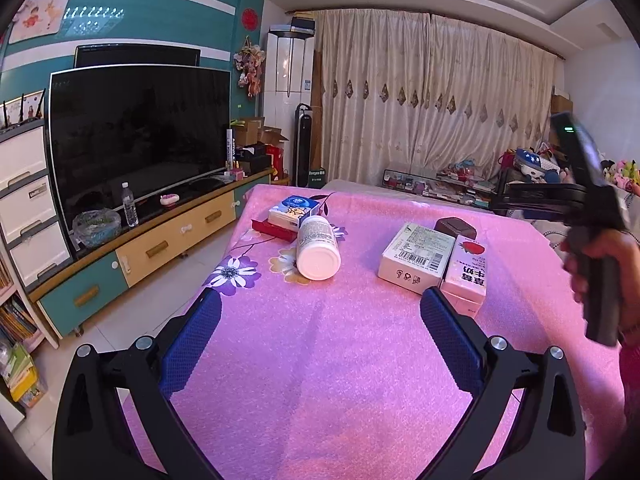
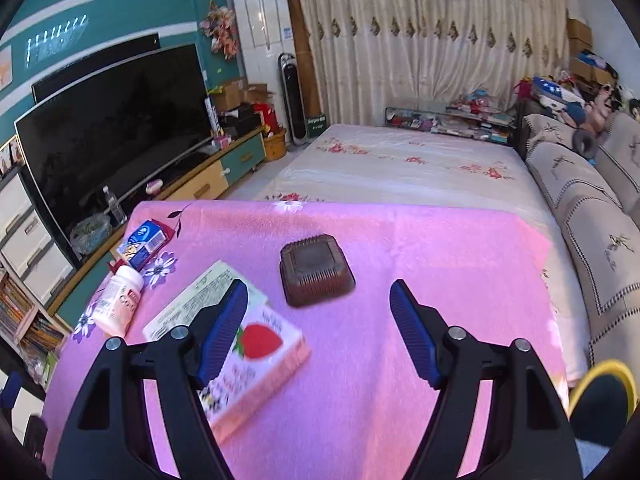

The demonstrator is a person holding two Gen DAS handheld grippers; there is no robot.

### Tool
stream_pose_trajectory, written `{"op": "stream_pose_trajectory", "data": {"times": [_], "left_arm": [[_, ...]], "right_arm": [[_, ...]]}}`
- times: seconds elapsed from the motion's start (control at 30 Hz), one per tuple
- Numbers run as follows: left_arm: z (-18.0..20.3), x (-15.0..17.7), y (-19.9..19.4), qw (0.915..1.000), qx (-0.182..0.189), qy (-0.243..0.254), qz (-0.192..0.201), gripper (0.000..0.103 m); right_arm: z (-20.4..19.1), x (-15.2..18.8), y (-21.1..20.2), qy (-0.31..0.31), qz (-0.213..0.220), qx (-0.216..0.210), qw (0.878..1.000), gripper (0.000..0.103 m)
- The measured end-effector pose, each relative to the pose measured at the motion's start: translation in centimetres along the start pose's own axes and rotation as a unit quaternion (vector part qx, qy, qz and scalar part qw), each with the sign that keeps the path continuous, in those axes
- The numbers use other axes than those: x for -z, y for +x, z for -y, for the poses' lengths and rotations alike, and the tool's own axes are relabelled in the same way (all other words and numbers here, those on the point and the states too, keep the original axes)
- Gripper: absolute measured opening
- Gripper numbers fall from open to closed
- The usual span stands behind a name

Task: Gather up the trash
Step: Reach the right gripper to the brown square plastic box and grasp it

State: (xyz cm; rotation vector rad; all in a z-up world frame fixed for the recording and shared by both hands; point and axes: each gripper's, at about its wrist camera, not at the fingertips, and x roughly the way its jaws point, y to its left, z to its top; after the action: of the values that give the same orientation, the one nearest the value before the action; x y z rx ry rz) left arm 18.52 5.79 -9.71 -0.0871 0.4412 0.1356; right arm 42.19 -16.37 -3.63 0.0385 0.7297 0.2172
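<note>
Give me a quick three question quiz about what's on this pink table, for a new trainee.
1. True or false: the white bottle stands upright.
2. Which item sits beside the white box? A. strawberry carton B. tissue pack C. brown case
3. Fill in: both the left gripper and right gripper are ____.

Key: 1 false, it lies on its side. 2 A. 3 open.
</note>
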Motion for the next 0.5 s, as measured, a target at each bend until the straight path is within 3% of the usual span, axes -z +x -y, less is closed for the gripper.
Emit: {"op": "stream_pose_trajectory", "data": {"times": [0.23, 0.5], "left_arm": [[0.0, 0.0, 0.0, 1.0, 0.003, 0.0, -0.005, 0.098], [-0.3, 0.1, 0.3, 0.9997, 0.012, -0.009, -0.017, 0.098]], "right_arm": [[-0.4, -2.5, 6.9, -0.033, -0.067, 0.011, 0.997, 0.07], [-0.9, -3.1, 11.4, -0.046, -0.1, 0.024, 0.994, 0.07]]}}
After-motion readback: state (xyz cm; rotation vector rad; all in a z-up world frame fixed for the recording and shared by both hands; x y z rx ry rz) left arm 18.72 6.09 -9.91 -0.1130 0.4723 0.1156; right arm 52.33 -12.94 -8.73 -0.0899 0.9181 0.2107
